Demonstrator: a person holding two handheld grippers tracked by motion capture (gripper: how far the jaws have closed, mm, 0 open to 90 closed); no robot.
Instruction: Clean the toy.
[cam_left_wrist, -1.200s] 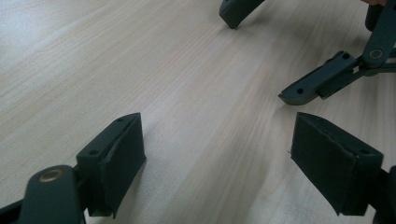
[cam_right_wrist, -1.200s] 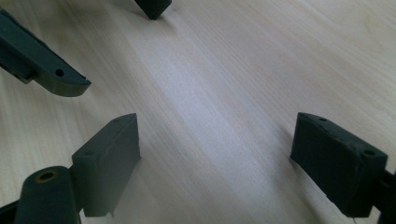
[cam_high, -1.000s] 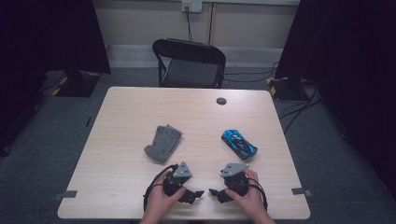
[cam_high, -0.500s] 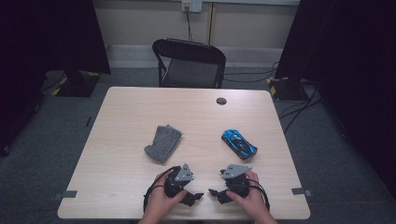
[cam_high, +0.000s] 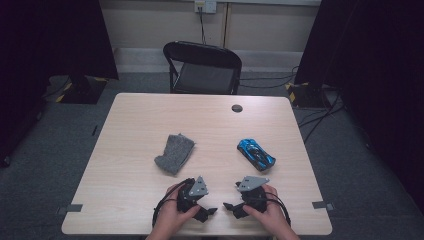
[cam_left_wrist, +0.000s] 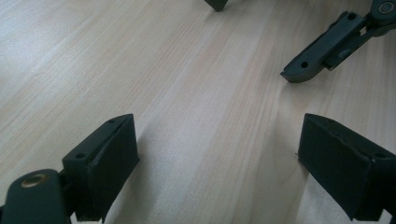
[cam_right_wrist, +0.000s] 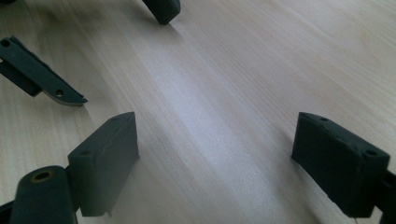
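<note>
Grey cloth (cam_high: 174, 153), crumpled, on table (cam_high: 130, 120)

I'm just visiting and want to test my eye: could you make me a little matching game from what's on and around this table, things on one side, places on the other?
Things:
1. grey cloth
2. blue toy car
3. black folding chair
4. left claw

Places:
A. behind the table's far edge
B. at the near edge, jaws apart over bare wood
C. on the table's right half
D. left of the table's middle

Pairs: 1-D, 2-C, 3-A, 4-B
</note>
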